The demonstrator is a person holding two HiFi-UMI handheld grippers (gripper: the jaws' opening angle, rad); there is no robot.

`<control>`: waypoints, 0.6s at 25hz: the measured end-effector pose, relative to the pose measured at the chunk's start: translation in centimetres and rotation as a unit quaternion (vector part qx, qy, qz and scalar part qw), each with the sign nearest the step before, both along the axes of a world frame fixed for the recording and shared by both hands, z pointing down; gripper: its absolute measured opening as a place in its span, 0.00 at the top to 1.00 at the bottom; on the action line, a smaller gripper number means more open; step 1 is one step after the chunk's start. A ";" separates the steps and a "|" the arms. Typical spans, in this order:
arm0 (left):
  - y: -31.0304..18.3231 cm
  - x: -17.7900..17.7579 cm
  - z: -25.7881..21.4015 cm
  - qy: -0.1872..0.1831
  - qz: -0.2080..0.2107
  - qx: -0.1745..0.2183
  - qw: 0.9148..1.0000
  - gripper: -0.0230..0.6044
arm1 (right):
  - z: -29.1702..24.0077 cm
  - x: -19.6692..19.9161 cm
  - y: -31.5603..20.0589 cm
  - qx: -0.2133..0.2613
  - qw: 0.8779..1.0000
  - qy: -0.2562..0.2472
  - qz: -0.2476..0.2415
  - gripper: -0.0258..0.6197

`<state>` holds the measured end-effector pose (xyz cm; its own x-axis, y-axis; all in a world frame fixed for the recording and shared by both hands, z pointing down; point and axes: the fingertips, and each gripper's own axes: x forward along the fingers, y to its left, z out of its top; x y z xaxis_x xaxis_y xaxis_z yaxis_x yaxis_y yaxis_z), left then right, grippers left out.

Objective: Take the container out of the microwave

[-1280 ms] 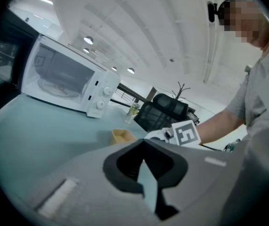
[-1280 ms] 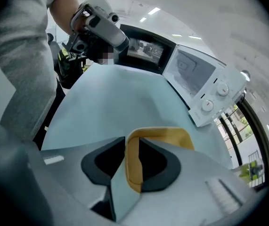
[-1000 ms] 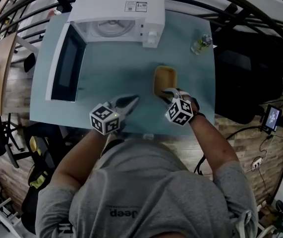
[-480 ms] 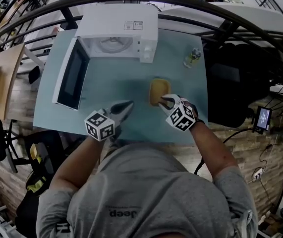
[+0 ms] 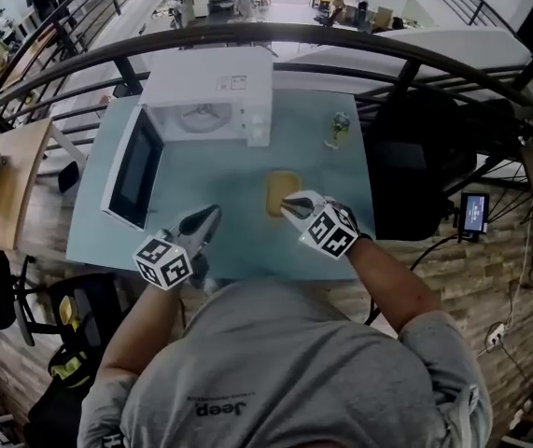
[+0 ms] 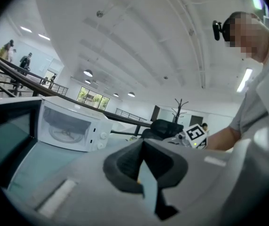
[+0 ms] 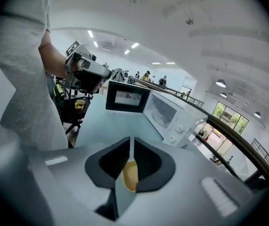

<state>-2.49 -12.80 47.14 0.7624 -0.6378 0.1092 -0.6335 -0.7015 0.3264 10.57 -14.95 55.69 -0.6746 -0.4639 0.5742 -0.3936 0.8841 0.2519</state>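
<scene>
The container point(image 5: 283, 192) is lying on the surface point(image 5: 219, 171), out in front of the microwave point(image 5: 208, 91) and well apart from it. Inside the cavity only the bare turntable is showing. The door point(image 5: 135, 168) is hanging wide open to the left.

A second ago the right gripper point(image 5: 289, 203) was sitting at the container's near end with its jaws spread. Now it is pulling back towards the person and lifting away. Its jaws are closing, with only a narrow slit left between them. Nothing is sitting in that slit; in the right gripper view the yellow container is showing through it from beyond, untouched on the surface.

The left gripper point(image 5: 208, 216) is rising and retreating too. Its jaws are resting together at the tips and holding nothing, as the left gripper view shows. It was empty a second ago as well, hovering over bare surface to the left of the container.

The container itself is staying where it was set, while both grippers are clearing off it. A small bottle point(image 5: 338, 129) is standing farther back to the right, taking no part.

Judging from this, the removal is already done, and the grippers are simply backing out of a finished job. The open door is the only thing left that anyone might want to tidy.
</scene>
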 end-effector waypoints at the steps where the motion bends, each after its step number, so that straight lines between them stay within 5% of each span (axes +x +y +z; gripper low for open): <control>1: 0.6 -0.1 -0.5 0.000 -0.005 0.004 1.000 0.92 | -0.5 -0.1 0.4 0.000 1.000 -0.008 -0.004 0.91; 10: 4.3 -0.5 -2.1 -0.002 -0.038 0.007 0.999 0.92 | -3.8 -1.9 3.1 -0.035 0.991 -0.129 -0.026 0.95; 15: 4.0 -2.6 -1.9 0.007 -0.033 0.007 0.999 0.92 | -3.2 -3.7 4.0 -0.056 0.986 -0.155 -0.030 0.95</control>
